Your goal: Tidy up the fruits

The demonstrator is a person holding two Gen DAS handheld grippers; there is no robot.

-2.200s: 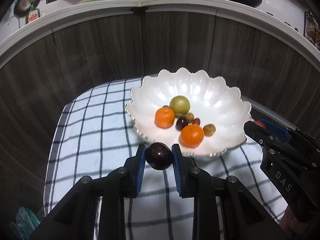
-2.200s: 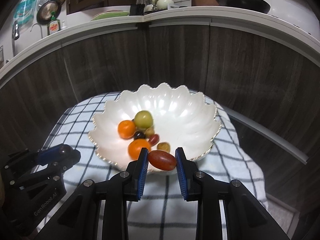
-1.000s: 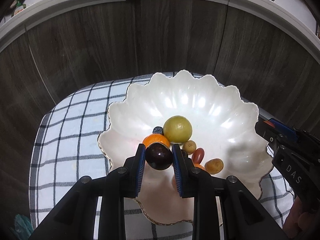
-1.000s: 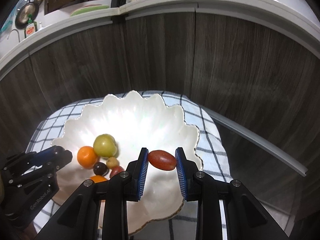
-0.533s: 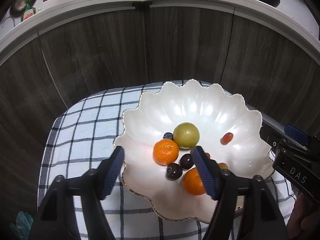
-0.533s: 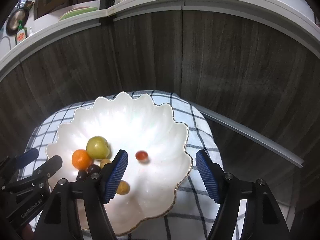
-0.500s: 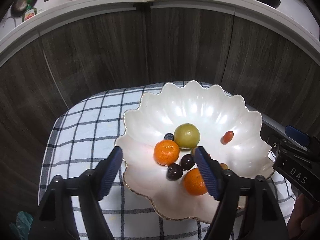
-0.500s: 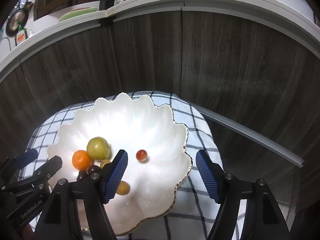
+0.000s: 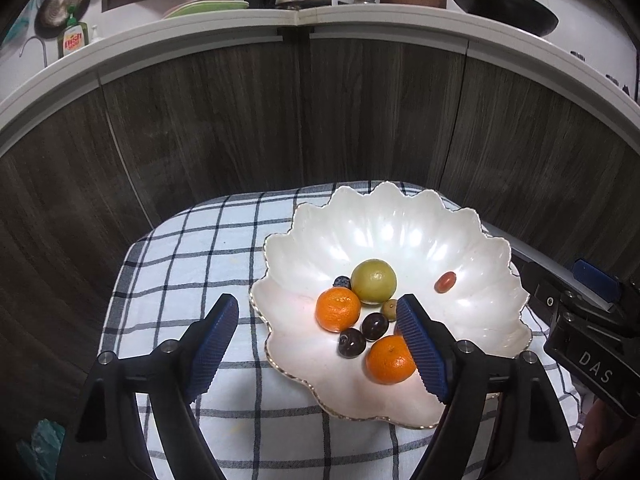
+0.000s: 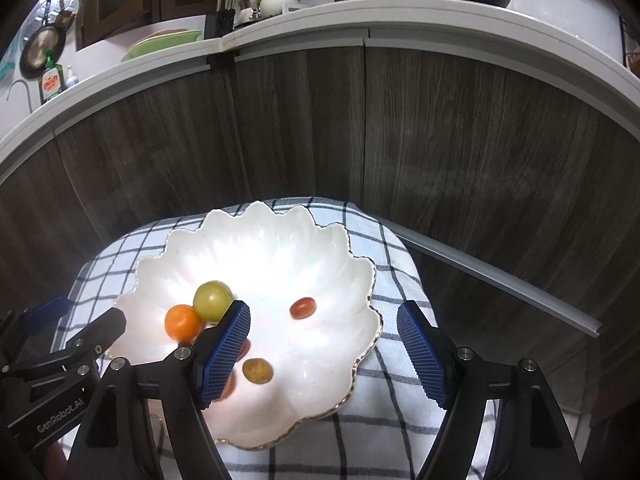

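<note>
A white scalloped bowl [image 9: 400,232] [image 10: 260,248] holds a green-yellow fruit [image 9: 374,281], two oranges [image 9: 338,309] [image 9: 390,359], two dark plums [image 9: 352,342] [image 9: 375,326] and a small red fruit [image 9: 445,281] [image 10: 303,307] lying apart on the right side. My left gripper [image 9: 316,306] hovers above the bowl's near left rim, its jaws opening with nothing held. Above the near right rim my right gripper [image 10: 323,311] does the same, jaws opening and empty. A small yellow-brown fruit [image 10: 257,371] lies near its left finger.
The bowl stands on a black-and-white checked cloth [image 9: 192,264]. Dark wood cabinet fronts [image 9: 240,128] curve close behind, under a white counter [image 9: 360,28] with a wok and dishes. A grey rail [image 10: 500,276] runs at the right.
Both grippers went from shut to open. The dark plum dropped from the left one and the red fruit from the right one into the bowl. Both grippers drew back and upward.
</note>
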